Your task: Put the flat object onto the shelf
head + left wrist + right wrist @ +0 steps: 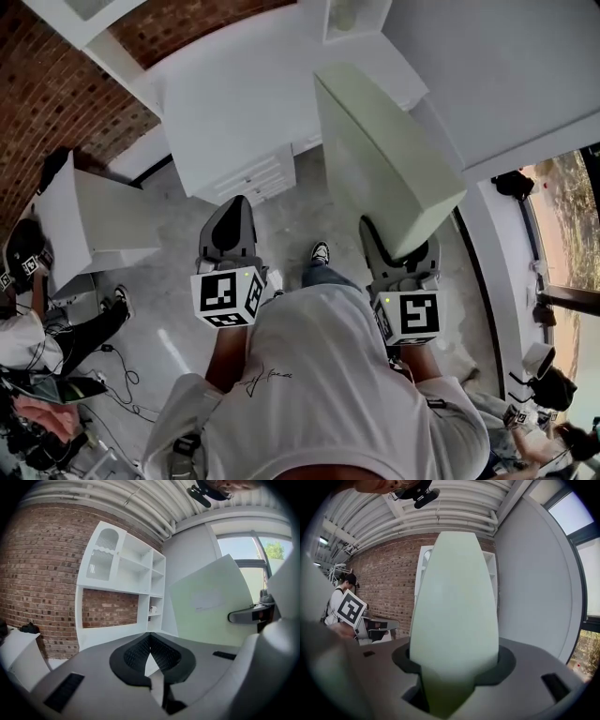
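A red brick wall (42, 569) backed the room. A tall white shelf unit with open compartments (123, 566) stood against it, a plain white wall ran off to the right, and a pale grey floor (178, 328) lay underfoot. The person stood on that floor, facing the shelf unit, with a gripper in each hand.

The right gripper (403, 265) was clamped on the lower end of a large, pale green flat board (384, 150). Its own view showed the board filling the gap between the jaws, wedged in and rising straight away from the camera. In the head view the board tilted up and forward out of the gripper, clear of the floor and touching nothing else.

The left gripper (236, 208) carried nothing. Its dark ribbed pads met at the tips with nothing between them, and it was held beside the board but well apart from it, pointing towards the shelf unit.

As far as the pictures show, the first part was done – the board was lifted and firmly gripped. The rest was not. The shelf unit was across the floor from the person, and no compartment was near the board's free edge. Judging from this, the carry to the shelf, setting the board down flat and letting it go all remained – the free left gripper could steady it then.
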A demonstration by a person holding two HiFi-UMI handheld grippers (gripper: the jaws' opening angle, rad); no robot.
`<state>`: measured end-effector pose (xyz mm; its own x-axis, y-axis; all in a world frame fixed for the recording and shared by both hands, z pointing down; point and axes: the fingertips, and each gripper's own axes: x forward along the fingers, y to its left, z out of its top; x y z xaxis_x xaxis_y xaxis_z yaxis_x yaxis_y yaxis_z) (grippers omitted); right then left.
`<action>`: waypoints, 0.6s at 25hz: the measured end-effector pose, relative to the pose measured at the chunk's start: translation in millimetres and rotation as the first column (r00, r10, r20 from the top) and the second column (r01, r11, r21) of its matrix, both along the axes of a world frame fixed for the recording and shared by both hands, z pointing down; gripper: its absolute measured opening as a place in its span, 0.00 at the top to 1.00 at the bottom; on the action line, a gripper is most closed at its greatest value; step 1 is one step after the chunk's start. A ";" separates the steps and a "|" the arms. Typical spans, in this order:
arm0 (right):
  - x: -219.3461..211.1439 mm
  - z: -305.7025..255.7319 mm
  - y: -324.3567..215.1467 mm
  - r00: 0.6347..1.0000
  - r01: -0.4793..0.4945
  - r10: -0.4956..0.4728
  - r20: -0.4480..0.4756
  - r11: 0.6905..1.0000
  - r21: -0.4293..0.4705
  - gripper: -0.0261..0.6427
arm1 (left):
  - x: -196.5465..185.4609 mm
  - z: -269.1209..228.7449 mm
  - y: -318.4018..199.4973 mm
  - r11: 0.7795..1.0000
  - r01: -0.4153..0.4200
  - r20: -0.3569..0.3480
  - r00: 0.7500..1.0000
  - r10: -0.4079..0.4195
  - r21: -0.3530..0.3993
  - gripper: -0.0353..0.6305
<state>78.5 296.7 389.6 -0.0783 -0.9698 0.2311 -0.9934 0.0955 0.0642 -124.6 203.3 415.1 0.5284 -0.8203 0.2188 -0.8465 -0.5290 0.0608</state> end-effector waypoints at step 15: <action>66.5 -1.4 -81.3 0.994 0.113 -0.113 -0.005 0.993 0.024 0.54 | 59.4 -11.9 -58.2 0.997 0.070 0.032 0.997 -0.071 0.038 0.93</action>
<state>145.0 215.5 388.2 -0.1869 -0.9602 0.2077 -0.9761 0.2054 0.0710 -65.2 145.1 403.3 0.4618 -0.8630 0.2047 -0.8829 -0.4693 0.0133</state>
